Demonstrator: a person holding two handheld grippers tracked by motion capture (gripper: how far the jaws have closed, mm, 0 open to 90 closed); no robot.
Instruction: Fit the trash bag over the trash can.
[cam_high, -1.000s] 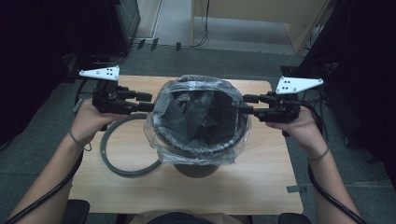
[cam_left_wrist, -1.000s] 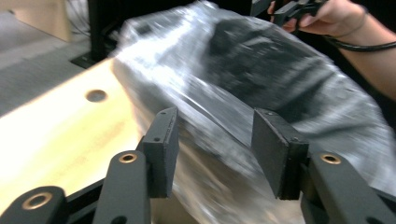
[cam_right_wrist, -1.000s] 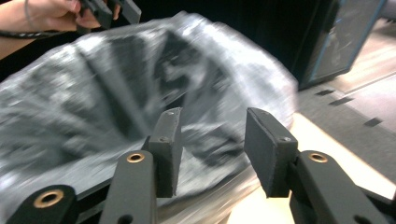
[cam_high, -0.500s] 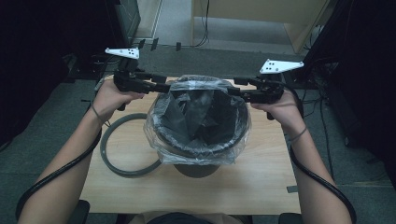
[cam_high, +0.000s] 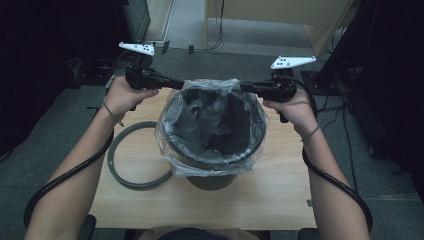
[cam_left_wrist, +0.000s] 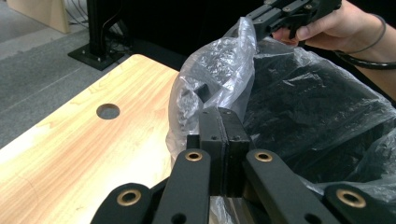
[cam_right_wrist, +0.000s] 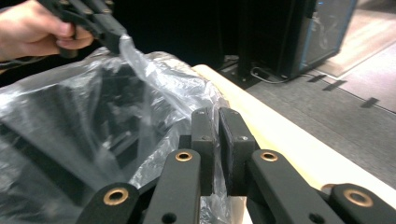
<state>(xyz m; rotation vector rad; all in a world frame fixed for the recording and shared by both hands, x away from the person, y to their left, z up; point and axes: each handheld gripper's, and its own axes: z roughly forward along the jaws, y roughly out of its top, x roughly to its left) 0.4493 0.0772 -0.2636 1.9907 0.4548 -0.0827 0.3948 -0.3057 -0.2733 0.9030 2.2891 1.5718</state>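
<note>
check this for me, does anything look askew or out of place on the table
The grey ring lies flat on the table left of the bin instead of on its rim. The clear bag hangs loose and crumpled, its far edge pinched by the left gripper and right gripper.

Bin base (cam_high: 212, 181) hidden under its own rim and the clear bag (cam_high: 176, 161); contact with the bench (cam_high: 280, 200) cannot be seen. Grey ring (cam_high: 116, 167): right arc passes behind the bag. Left claw (cam_left_wrist: 223, 122) and right claw (cam_right_wrist: 215, 122): film between the pads hidden by the jaws. Both forearms cut off by the high view's bottom edge.
</note>
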